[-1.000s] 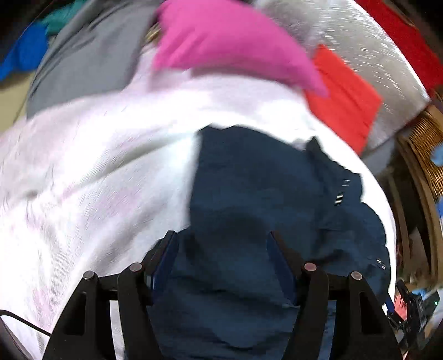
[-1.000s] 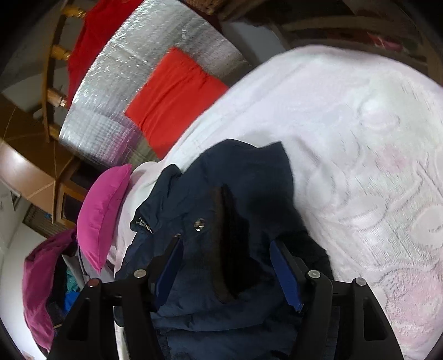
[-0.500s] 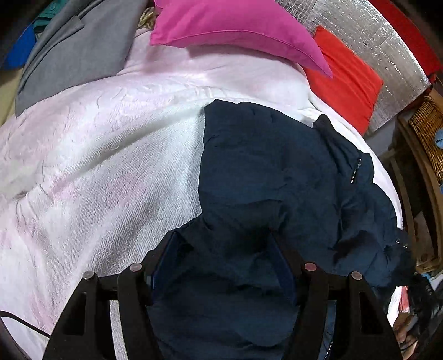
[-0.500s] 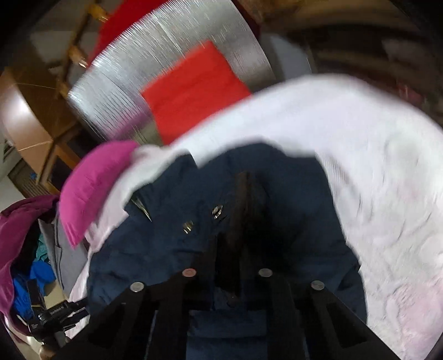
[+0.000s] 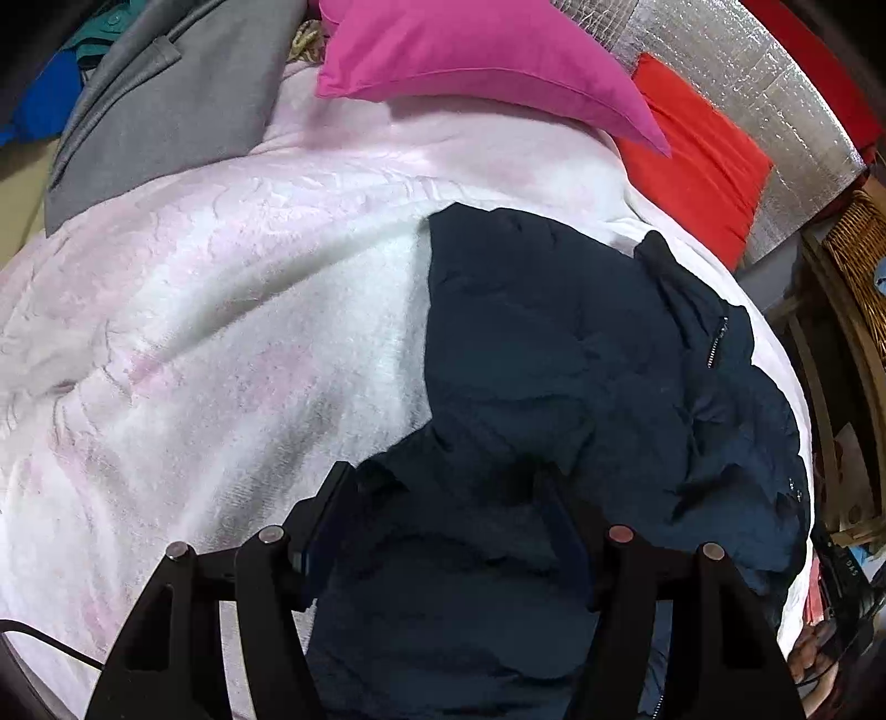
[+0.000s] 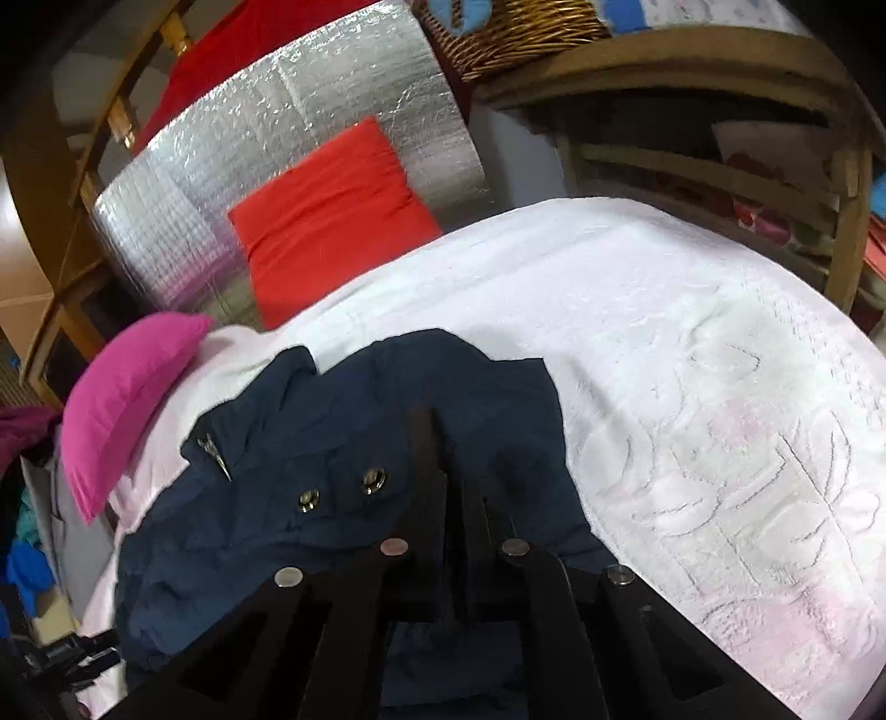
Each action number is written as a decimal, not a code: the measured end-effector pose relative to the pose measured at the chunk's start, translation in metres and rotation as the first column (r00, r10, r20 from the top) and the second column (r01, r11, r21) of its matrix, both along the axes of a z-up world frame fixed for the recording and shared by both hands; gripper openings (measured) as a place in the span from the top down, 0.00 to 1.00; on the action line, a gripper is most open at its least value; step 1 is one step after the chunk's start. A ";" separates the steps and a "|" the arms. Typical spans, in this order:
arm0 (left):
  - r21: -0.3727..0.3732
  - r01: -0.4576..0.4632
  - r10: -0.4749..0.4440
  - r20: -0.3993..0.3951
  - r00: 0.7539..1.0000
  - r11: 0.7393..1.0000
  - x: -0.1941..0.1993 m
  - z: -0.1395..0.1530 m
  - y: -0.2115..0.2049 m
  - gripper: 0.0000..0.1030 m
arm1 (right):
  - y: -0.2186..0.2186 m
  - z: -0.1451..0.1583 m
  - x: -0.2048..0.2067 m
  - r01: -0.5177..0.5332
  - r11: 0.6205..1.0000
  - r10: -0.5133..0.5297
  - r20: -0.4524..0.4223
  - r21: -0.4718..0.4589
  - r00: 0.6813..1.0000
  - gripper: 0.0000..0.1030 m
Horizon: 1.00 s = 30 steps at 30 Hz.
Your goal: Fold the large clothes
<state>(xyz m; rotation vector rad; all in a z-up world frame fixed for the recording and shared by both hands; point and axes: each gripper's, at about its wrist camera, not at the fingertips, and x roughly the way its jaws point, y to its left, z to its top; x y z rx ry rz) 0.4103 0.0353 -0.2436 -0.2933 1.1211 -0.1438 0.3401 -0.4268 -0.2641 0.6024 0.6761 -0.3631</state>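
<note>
your dark blue jacket [image 5: 554,354] lay crumpled on the white blanket [image 5: 232,343] covering the bed, toward the side where the red cushion [image 5: 698,160] leaned on the silver foil panel [image 5: 736,72], with a pink pillow [image 5: 476,61] and a grey garment [image 5: 166,105] at the head end. your left hand-held gripper [image 5: 448,498] stood spread over the near part of the jacket, the cloth bunched up between its fingers, though i could not tell whether the pads pressed on it. your right hand-held gripper [image 6: 451,471] had its fingers pressed together, pinching a dark fold of the jacket that stood up between them, just beside two metal snaps [image 6: 340,490] and near a zip pull [image 6: 213,448]. in the right wrist view a wicker basket [image 6: 520,33] sat on a wooden shelf [image 6: 720,61] beyond the bed.
</note>
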 end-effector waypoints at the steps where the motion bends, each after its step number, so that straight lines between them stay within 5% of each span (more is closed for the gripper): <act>1: -0.002 0.000 0.000 0.000 1.000 1.000 0.000 -0.001 0.001 0.35 | -0.007 -0.002 -0.001 -0.003 0.999 0.003 -0.006 0.043 1.000 0.95; 4: -0.020 0.005 -0.005 0.001 1.000 1.000 0.000 -0.002 0.004 0.35 | -0.029 -0.009 -0.013 0.020 0.979 -0.019 -0.007 0.202 1.000 0.89; 5: -0.019 0.010 -0.010 0.003 1.000 1.000 0.000 -0.002 0.004 0.35 | -0.036 -0.010 -0.018 0.033 0.971 -0.035 0.005 0.239 0.999 0.73; 6: -0.017 0.016 -0.016 0.007 1.000 1.000 0.000 -0.001 0.003 0.35 | -0.046 -0.012 -0.023 0.046 0.957 -0.055 0.025 0.286 0.998 0.39; 8: -0.016 0.032 -0.032 0.015 0.999 0.999 -0.001 -0.001 0.000 0.35 | -0.057 -0.017 -0.029 0.063 0.936 -0.085 0.048 0.346 0.995 0.07; 14: 0.006 0.073 -0.073 0.021 0.997 0.997 0.001 -0.005 -0.011 0.35 | -0.070 -0.042 -0.024 0.055 0.894 -0.076 0.029 0.446 0.997 0.08; 19: 0.023 0.087 -0.088 0.031 0.996 0.996 0.000 -0.005 -0.013 0.35 | -0.043 -0.047 0.002 -0.050 0.919 0.061 -0.016 0.390 0.998 0.10; 22: 0.037 0.094 -0.095 0.038 0.995 0.995 -0.001 -0.005 -0.015 0.35 | -0.016 -0.037 0.014 -0.122 0.954 0.140 -0.049 0.275 0.989 0.12; 25: 0.060 0.090 -0.092 0.047 0.995 0.994 -0.001 -0.003 -0.018 0.37 | 0.013 -0.025 0.021 -0.159 0.978 0.172 -0.096 0.133 0.980 0.32; 27: 0.051 0.085 -0.088 0.052 0.995 0.995 -0.002 0.001 -0.017 0.41 | 0.028 -0.013 0.020 -0.151 0.988 0.153 -0.111 0.024 0.982 0.56; 30: 0.042 0.086 -0.089 0.070 0.994 0.995 -0.004 0.008 -0.018 0.41 | 0.036 0.009 0.011 -0.149 0.987 0.147 -0.049 -0.051 0.988 0.66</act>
